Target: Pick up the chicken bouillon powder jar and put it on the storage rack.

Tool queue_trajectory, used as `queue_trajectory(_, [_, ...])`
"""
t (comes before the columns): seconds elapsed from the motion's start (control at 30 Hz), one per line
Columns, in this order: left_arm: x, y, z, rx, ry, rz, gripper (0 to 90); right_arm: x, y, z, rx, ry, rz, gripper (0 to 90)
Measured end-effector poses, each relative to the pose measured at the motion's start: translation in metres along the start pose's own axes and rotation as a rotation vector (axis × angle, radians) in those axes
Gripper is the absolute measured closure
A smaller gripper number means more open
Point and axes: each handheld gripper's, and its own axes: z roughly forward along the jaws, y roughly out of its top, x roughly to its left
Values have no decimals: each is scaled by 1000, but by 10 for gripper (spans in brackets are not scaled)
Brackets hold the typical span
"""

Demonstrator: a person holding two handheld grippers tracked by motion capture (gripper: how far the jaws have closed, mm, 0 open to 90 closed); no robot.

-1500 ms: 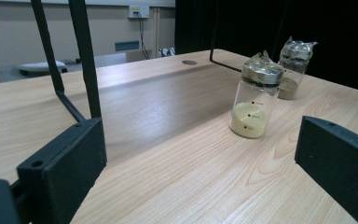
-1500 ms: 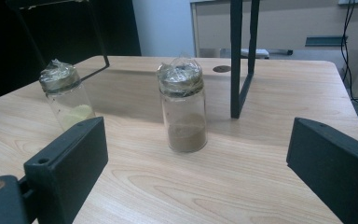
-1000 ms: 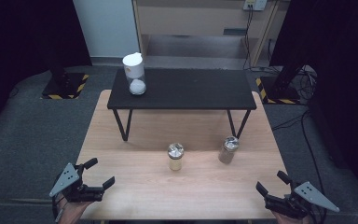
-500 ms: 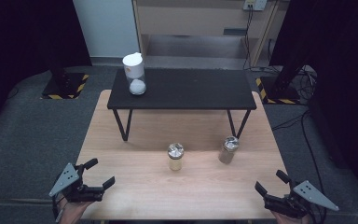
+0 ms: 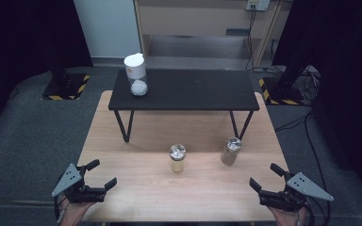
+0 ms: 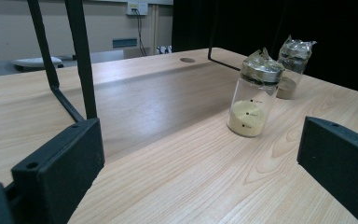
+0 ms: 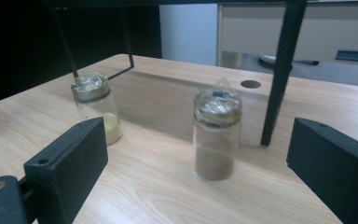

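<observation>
My fingers on both the left gripper (image 5: 98, 175) and right gripper (image 5: 267, 178) stay spread and empty, barely shifted, low in the frame, the yellow-powder jar (image 5: 177, 157) and brown-powder jar (image 5: 231, 150) on the desk (image 5: 136, 155) untouched, so reaching hasn't begun.

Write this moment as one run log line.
left tool: open, empty | right tool: open, empty | yellow jar, brown jar: upright, untouched

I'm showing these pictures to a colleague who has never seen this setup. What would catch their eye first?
Probably the two small foil-capped glass jars standing apart mid-table: the jar of yellow powder and, to its right, the jar of brown powder. Behind them a low black shelf carries a white-lidded jar at its left end. The left tool and right tool wait open at the near corners.
</observation>
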Motion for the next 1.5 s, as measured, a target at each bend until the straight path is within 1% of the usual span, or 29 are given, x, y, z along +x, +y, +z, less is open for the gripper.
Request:
queue_trajectory(0.1, [0,0,0,1,1,0,0,-2,7,6,3,23,-2,57])
queue_trajectory(0.2, [0,0,0,4,2,1,0,-3,16,12,20,49,-12,57])
queue_trajectory(0.27, [0,0,0,3,2,2,0,-3,21,16,22,62,-18,57])
queue_trajectory(0.33, [-1,0,0,4,2,2,0,-4,24,20,17,82,-12,56])
queue_trajectory(0.43, [-1,1,1,10,2,7,0,-3,31,27,20,99,-25,56])
queue_trajectory(0.47, [-1,1,1,10,2,7,0,-4,35,31,18,118,-20,56])
queue_trajectory(0.5, [-1,1,1,11,1,6,0,-4,36,34,18,125,-19,56])
queue_trajectory(0.9, [0,2,1,18,-5,3,0,-2,50,54,31,163,-38,56])
queue_trajectory(1.1, [-1,2,1,18,-5,6,0,1,55,68,43,187,-50,57])
queue_trajectory(1.5, [-1,3,2,23,-6,8,0,7,60,99,80,237,-57,56])
